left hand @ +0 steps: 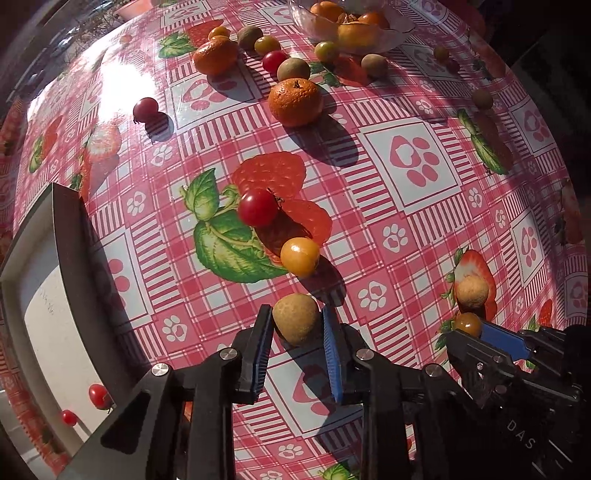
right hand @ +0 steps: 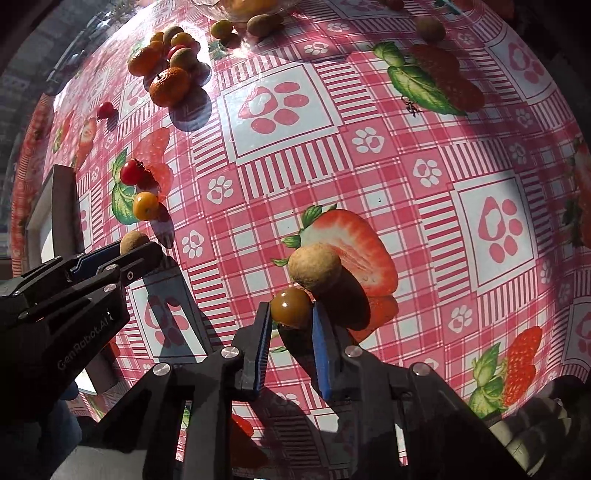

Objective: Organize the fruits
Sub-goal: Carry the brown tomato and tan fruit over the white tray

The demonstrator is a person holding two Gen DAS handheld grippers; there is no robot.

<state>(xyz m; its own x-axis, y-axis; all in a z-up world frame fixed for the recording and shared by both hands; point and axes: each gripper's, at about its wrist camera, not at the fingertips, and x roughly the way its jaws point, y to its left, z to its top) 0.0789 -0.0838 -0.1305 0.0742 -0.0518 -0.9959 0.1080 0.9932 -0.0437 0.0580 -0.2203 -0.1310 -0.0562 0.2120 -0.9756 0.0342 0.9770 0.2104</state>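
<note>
My left gripper [left hand: 295, 321] is shut on a tan longan [left hand: 295, 323], low over the table; it also shows in the right wrist view [right hand: 135, 243]. My right gripper [right hand: 290, 314] is shut on a brownish-yellow cherry tomato [right hand: 291, 307], also seen in the left wrist view [left hand: 468, 324]. A second tan longan [right hand: 314, 267] lies just beyond it. A red cherry tomato [left hand: 257, 206] and a yellow one [left hand: 300, 256] lie ahead of the left gripper. A mandarin [left hand: 294, 101] lies farther off.
A grey-rimmed white tray [left hand: 66, 236] at the left holds two red cherry tomatoes [left hand: 98, 396]. A glass bowl [left hand: 317, 27] with mandarins stands at the far edge, with several small fruits around it. A red-checked strawberry tablecloth [left hand: 406, 166] covers the table.
</note>
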